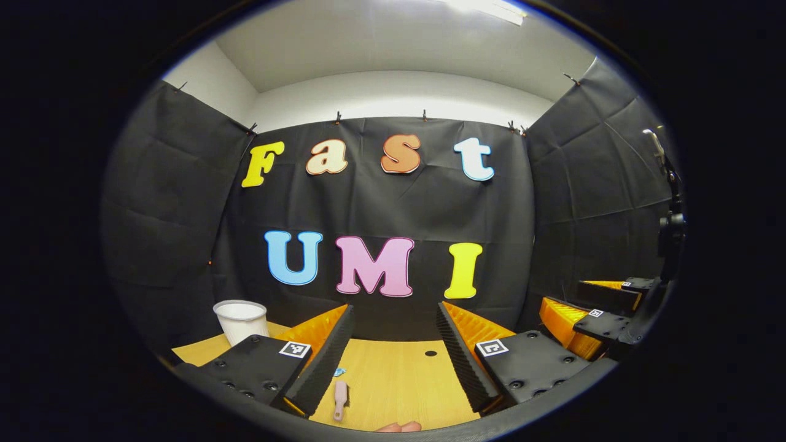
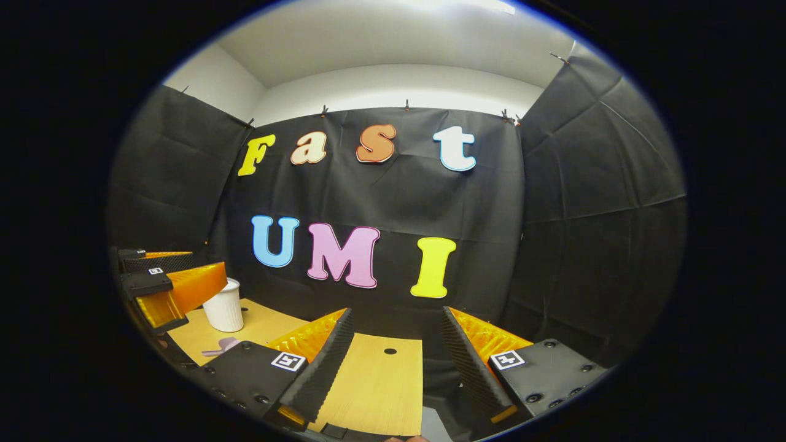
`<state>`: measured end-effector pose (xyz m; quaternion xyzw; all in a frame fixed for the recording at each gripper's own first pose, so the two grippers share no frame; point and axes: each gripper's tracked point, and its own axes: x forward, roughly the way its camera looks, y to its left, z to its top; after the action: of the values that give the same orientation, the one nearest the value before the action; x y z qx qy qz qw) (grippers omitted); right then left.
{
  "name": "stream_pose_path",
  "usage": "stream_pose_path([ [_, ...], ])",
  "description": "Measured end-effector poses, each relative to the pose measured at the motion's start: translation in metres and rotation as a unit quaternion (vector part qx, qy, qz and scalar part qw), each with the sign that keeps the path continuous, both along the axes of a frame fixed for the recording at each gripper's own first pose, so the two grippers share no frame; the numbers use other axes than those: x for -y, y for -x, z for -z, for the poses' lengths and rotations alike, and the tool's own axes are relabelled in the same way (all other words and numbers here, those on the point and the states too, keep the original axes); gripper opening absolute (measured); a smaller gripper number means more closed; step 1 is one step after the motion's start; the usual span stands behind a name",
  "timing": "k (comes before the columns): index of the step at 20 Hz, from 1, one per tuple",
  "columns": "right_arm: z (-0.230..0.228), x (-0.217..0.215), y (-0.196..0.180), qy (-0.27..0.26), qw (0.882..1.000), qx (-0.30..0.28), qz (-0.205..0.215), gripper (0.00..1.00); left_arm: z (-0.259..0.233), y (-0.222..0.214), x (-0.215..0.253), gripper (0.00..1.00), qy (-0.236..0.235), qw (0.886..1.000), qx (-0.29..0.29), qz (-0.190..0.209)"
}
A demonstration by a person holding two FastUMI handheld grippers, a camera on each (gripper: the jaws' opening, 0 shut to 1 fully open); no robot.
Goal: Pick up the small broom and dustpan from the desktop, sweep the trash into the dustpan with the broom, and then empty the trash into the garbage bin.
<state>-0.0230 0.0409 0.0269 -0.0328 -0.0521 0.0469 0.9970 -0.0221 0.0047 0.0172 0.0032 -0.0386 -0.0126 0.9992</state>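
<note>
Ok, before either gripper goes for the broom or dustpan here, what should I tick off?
1. Left gripper open, nothing between its fingers: ok.
2. Right gripper open, nothing held: ok.
3. Small broom lying free on the desktop, between the left gripper's fingers in its view: ok.
4. Dustpan located: cannot tell; a pale shape by the bin is partly hidden.
5. Garbage bin upright, mouth open: ok.
6. Trash located: one small blue scrap near the broom; the rest cannot tell.

Right tool gapes over bare desktop — white garbage bin stands far left, beside the left tool.
</note>
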Motion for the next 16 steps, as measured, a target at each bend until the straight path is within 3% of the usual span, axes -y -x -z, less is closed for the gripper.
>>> stream_pose_path([
  [1, 0.002, -0.004, 0.0, 0.001, 1.0, -0.001, -0.004, 0.93, 0.004, 0.001, -0.002, 0.8, 0.007, 1.0, -0.004, -0.001],
  [3, 0.001, -0.016, -0.004, 0.001, 1.0, -0.001, -0.011, 0.88, 0.008, 0.0, -0.015, 0.8, 0.021, 1.0, -0.017, -0.007],
  [5, -0.001, -0.032, -0.01, 0.001, 1.0, 0.003, -0.017, 0.93, 0.011, -0.002, -0.034, 0.8, 0.03, 0.999, -0.025, -0.018],
  [6, 0.0, -0.043, -0.013, 0.001, 1.0, 0.003, -0.021, 0.88, 0.012, -0.004, -0.046, 0.8, 0.03, 0.999, -0.028, -0.024],
  [8, 0.015, -0.068, -0.02, 0.004, 0.999, -0.007, -0.034, 0.93, 0.025, -0.009, -0.069, 0.8, 0.021, 0.998, -0.045, -0.026],
  [10, 0.03, -0.096, -0.029, 0.008, 0.999, -0.025, -0.046, 0.89, 0.043, -0.016, -0.095, 0.8, 0.013, 0.997, -0.077, -0.023],
  [12, 0.055, -0.133, -0.042, -0.001, 0.996, -0.066, -0.065, 0.93, 0.064, -0.026, -0.124, 0.8, 0.013, 0.993, -0.121, -0.011],
  [13, 0.068, -0.155, -0.052, -0.011, 0.993, -0.089, -0.079, 0.89, 0.077, -0.032, -0.142, 0.8, 0.012, 0.99, -0.143, -0.004],
  [14, 0.083, -0.178, -0.062, -0.02, 0.989, -0.114, -0.093, 0.94, 0.087, -0.041, -0.162, 0.81, 0.009, 0.986, -0.165, -0.004],
  [16, 0.123, -0.221, -0.087, -0.03, 0.973, -0.192, -0.124, 0.93, 0.11, -0.063, -0.202, 0.8, -0.005, 0.979, -0.204, -0.005],
])
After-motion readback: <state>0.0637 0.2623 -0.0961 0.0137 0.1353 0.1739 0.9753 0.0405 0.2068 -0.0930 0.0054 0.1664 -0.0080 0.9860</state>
